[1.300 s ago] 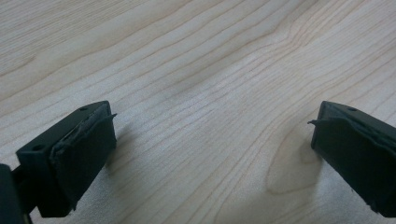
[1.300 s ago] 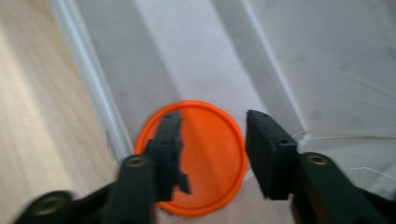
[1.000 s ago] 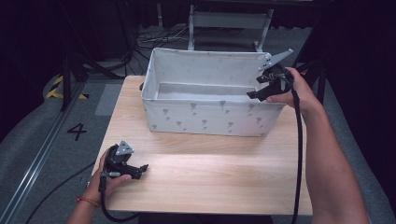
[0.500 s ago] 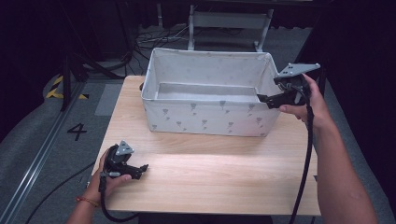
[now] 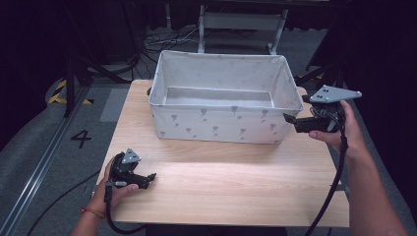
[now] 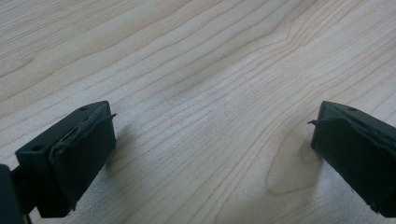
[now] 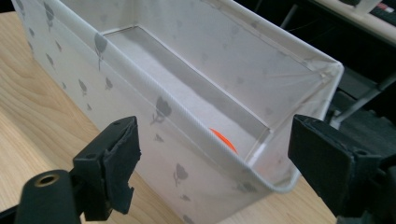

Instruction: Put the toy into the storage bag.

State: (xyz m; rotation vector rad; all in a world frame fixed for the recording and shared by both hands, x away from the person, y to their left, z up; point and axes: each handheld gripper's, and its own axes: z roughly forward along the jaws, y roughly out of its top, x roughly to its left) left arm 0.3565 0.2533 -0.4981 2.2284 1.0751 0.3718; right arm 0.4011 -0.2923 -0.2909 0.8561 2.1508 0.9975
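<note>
**Desk:** Tongs on a wooden table, two hands at work. What does each one have?

**Photographer:** Neither has anything. The left gripper lies low over the near left part of the boards, held in the person's left hand. Its jaws stand wide apart with bare wood grain between them.

**Desk:** And the other?

**Photographer:** The right gripper hangs just off the right end of the white fabric bin, its tips pointing at the near right corner. Its jaws have just been opening and now stand released, with nothing clamped; the bin's corner sits ahead of them, apart from the pads.

**Desk:** Anything in the bin?

**Photographer:** From the right gripper's own camera, an orange object shows on the bin floor, just past that near corner, half hidden by the wall. What it is I cannot tell.

**Desk:** Distance between the tongs?

**Photographer:** Well apart, with the bin beyond the left one and beside the right.
</note>
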